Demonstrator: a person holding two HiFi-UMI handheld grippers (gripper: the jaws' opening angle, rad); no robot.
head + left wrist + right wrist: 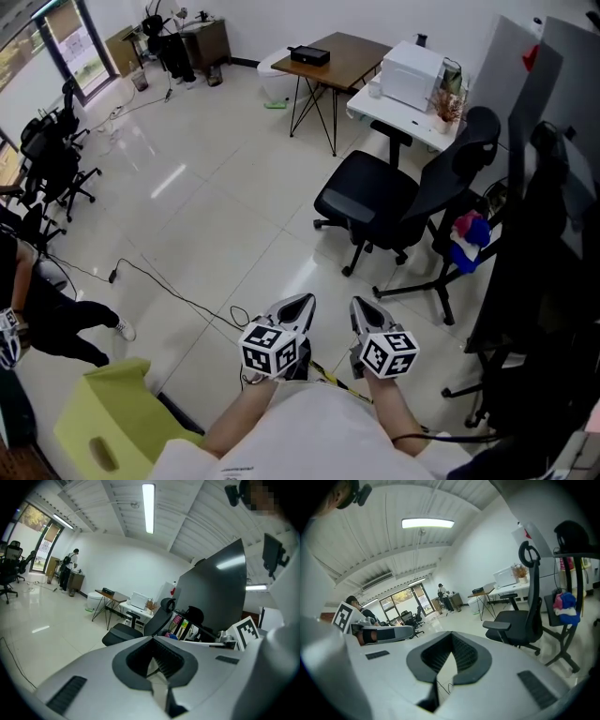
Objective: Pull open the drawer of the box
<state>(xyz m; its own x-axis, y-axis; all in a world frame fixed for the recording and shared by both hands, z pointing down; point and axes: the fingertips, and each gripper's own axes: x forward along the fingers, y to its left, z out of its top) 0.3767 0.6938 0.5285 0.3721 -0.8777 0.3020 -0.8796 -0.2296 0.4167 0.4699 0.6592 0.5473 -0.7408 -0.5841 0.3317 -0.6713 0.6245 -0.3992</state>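
Note:
No box with a drawer can be made out in any view. Both grippers are held close to the person's body, above the white floor, pointing forward. My left gripper [305, 302] has its jaws closed tip to tip with nothing between them; the left gripper view shows the same [153, 638]. My right gripper [359, 305] hangs beside it, a little apart, and its jaws also meet at the tips and are empty [451, 633]. Each carries a marker cube [272, 350].
A black office chair [394, 202] stands ahead, right of centre. Behind it are a white desk with a white machine [412, 73] and a wooden table [342, 56]. A dark partition [544, 281] fills the right. A yellow-green box [112, 422], a floor cable [169, 291] and a person [37, 309] are on the left.

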